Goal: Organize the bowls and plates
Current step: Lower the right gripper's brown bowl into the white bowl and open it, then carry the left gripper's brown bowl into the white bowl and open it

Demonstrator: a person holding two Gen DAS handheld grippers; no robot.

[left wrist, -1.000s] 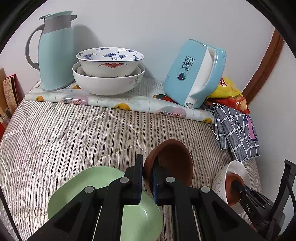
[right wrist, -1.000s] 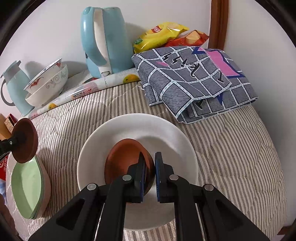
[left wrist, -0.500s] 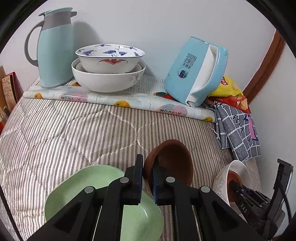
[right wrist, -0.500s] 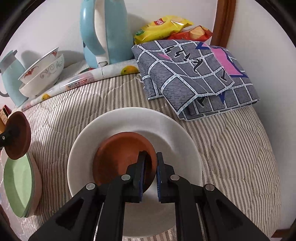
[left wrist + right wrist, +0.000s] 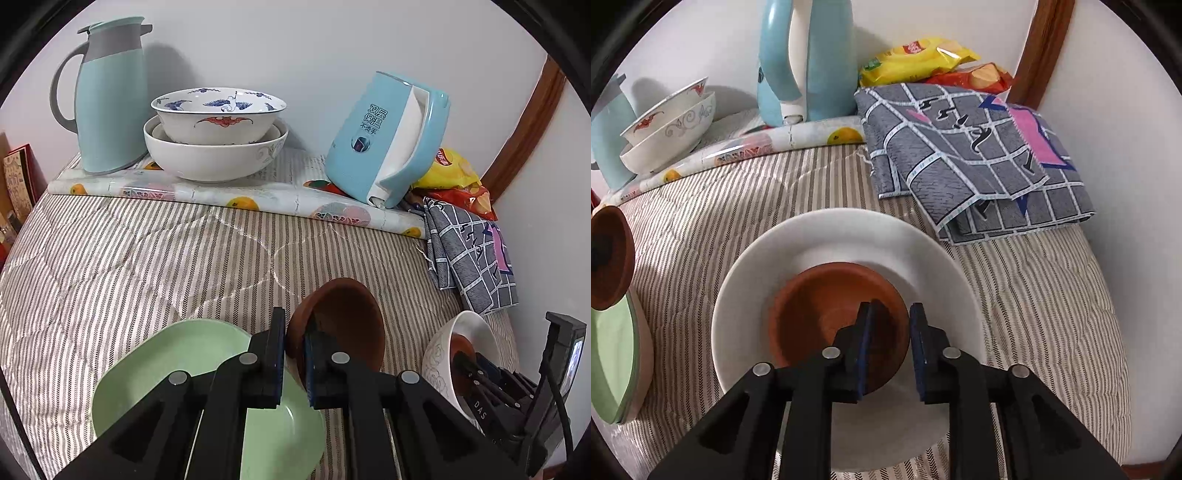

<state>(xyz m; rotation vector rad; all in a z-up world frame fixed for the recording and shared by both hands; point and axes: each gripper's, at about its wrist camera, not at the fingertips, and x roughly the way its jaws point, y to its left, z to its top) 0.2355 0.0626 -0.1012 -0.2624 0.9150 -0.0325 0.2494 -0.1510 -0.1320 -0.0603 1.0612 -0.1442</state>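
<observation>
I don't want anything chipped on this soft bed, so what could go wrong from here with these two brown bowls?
1. The right gripper has its jaws opening astride the rim of the brown bowl in the white bowl; pulling back askew could catch that rim and tip it.
2. The left gripper pinches the other brown bowl by its rim alone, tilted above the green plate; a slip would drop it there.
3. The striped quilt looks soft, so stacks may rock.
</observation>
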